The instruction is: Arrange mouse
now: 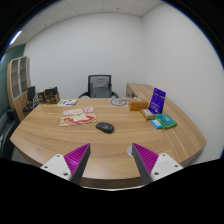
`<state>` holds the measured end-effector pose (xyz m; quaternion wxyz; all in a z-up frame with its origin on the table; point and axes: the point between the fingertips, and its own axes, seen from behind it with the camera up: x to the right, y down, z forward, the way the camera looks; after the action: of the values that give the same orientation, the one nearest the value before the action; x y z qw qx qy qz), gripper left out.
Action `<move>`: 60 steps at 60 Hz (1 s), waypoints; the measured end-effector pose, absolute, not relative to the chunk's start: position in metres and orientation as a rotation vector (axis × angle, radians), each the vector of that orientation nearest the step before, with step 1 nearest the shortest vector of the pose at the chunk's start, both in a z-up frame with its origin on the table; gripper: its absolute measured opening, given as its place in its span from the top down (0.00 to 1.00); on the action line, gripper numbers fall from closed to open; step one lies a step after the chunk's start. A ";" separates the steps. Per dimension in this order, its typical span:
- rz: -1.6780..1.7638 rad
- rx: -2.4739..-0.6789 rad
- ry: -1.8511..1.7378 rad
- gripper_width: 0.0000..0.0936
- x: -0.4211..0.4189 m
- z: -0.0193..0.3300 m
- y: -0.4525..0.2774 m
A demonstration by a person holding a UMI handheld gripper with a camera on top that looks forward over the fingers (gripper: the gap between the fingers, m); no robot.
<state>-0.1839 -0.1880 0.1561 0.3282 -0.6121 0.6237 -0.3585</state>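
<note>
A dark grey mouse (105, 127) lies on the wooden table (60, 135), well beyond my fingers and roughly in line with the gap between them. My gripper (112, 160) hangs over the table's near edge, open, with nothing between its magenta pads. The left fingertip (78, 157) and the right fingertip (148, 158) stand wide apart.
A pink-patterned mat (77, 116) with small items lies left of the mouse. Right of it are a teal box (165, 122), a small orange-brown item (149, 114) and an upright purple card (158, 99). A round grey disc (119, 102) sits farther back. A black office chair (98, 86) stands behind the table, shelves (22, 85) at left.
</note>
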 end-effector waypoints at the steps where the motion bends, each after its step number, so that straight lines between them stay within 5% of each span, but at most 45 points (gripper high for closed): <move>1: -0.938 -1.604 1.631 0.07 -0.180 0.153 -0.187; 37: -0.943 -1.679 1.658 0.07 -0.022 0.042 -0.172; 60: -0.927 -1.728 1.705 0.07 0.054 0.004 -0.179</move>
<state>0.0544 -0.1789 0.0042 0.2683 -0.6405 0.6322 -0.3437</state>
